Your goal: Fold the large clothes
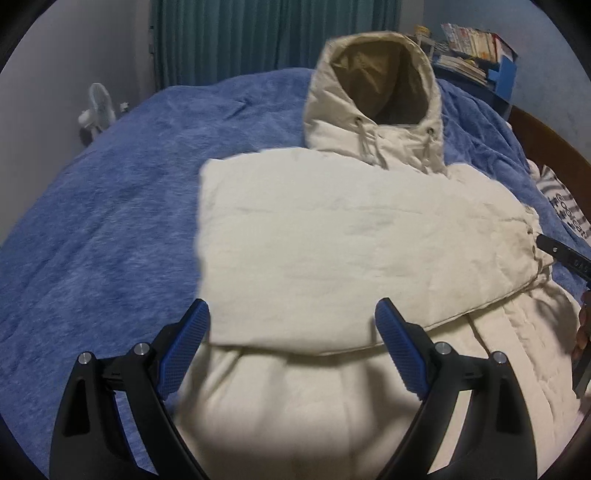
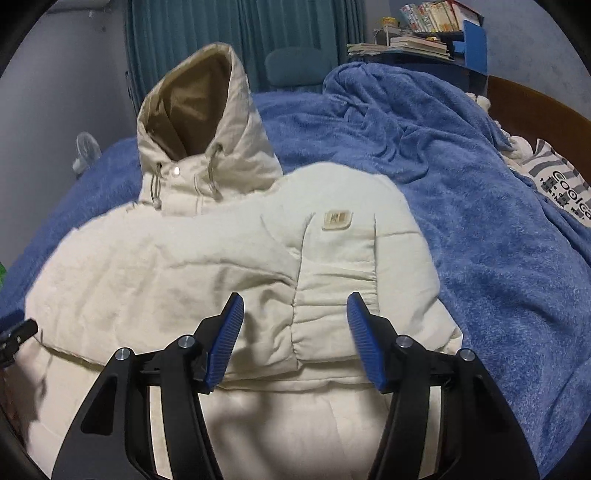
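Both sleeves lie folded over the puffy cream hooded jacket [image 2: 229, 266] on the fuzzy blue blanket [image 1: 99, 206] – the left gripper [image 1: 291, 325] and right gripper [image 2: 295, 317] hang with jaws apart, holding nothing – so the springy sleeves could pop back open

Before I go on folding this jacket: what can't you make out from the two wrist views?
- Jacket hem: cut off by the bottom edge and grippers, both views.
- Sleeve patch text: too small, right view.
- Books titles: too small and blurred.
- Pillow print: cut off by the right edge.
- Hood interior: dark in shadow.
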`<state>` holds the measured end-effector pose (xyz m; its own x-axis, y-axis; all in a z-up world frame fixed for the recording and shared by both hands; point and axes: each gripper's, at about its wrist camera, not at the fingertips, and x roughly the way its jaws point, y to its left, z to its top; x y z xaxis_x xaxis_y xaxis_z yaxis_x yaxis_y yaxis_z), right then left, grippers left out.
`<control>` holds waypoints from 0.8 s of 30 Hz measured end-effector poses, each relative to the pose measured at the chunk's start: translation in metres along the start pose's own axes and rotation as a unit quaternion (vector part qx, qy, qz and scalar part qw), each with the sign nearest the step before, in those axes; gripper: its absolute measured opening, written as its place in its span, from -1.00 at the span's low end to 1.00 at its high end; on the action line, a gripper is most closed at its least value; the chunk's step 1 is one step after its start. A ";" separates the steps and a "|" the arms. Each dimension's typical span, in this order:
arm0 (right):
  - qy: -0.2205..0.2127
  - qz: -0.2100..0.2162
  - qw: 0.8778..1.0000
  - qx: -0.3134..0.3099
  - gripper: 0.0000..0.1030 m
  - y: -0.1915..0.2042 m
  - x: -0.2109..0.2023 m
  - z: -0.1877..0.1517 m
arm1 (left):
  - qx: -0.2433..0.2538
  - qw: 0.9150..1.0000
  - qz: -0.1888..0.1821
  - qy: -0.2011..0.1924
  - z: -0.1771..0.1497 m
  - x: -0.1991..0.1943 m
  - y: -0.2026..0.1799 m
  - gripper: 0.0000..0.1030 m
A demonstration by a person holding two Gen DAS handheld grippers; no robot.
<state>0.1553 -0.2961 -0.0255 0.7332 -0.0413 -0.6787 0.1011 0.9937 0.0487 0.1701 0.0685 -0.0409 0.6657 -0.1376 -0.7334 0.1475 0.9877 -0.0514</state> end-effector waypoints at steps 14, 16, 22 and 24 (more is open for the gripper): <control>0.034 -0.002 0.999 -0.005 0.13 0.000 0.030 -0.022 | 0.014 1.000 0.015 0.023 -0.015 0.026 -0.006 0.72; 0.026 -0.009 1.000 -0.010 0.14 0.001 0.024 -0.019 | 0.017 0.999 0.030 0.016 -0.013 0.020 -0.008 0.72; -0.025 -0.009 1.000 0.002 0.29 0.000 -0.003 -0.001 | 0.019 1.000 0.019 -0.017 0.016 -0.004 -0.022 0.72; -0.011 -0.011 1.000 0.007 0.30 -0.005 0.004 0.008 | 0.035 0.999 0.016 -0.010 0.036 0.003 -0.029 0.72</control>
<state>0.1632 -0.3024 -0.0229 0.7452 -0.0655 -0.6636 0.1270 0.9909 0.0447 0.1943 0.0372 -0.0174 0.6858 -0.1086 -0.7196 0.1771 0.9840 0.0203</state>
